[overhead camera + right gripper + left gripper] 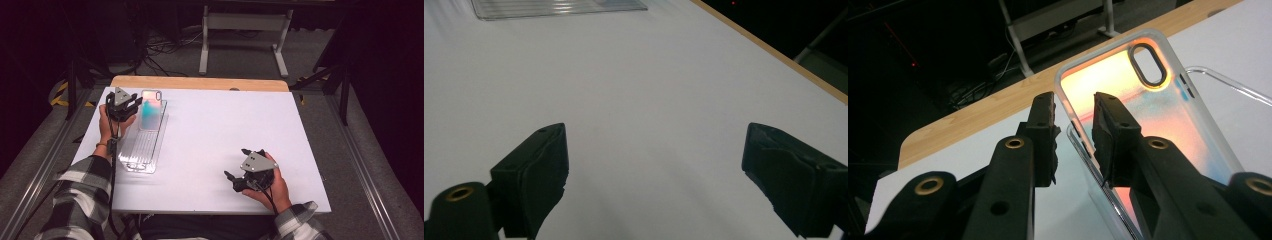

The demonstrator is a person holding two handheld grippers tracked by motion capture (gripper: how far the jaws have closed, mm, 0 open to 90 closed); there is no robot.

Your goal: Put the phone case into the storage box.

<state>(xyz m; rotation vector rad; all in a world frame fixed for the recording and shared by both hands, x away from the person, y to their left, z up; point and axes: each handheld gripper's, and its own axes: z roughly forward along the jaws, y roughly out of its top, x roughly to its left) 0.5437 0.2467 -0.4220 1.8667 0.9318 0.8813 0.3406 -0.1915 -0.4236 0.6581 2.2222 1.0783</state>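
Translucent phone case (150, 109), orange-teal tinted, tilted above a clear ribbed tray (142, 150).

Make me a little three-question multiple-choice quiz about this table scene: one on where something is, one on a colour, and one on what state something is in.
1. Where on the white table does the clear ribbed plastic tray lie?
A. on the person's left side
B. in the middle
C. at the far right corner

2. What colours glow across the see-through phone case?
A. green and purple
B. orange-pink with some teal
C. plain black

3. How do the jaws of the right gripper stand?
A. clamped on the tray
C. shut tight on nothing
B. wide apart over bare table

Answers:
1. A, since the high view shows the tray at the left, beside the left gripper.
2. B, since the left gripper view shows an orange-pink sheen and the high view a teal patch.
3. B, since the right gripper view shows a broad gap of white table between them.
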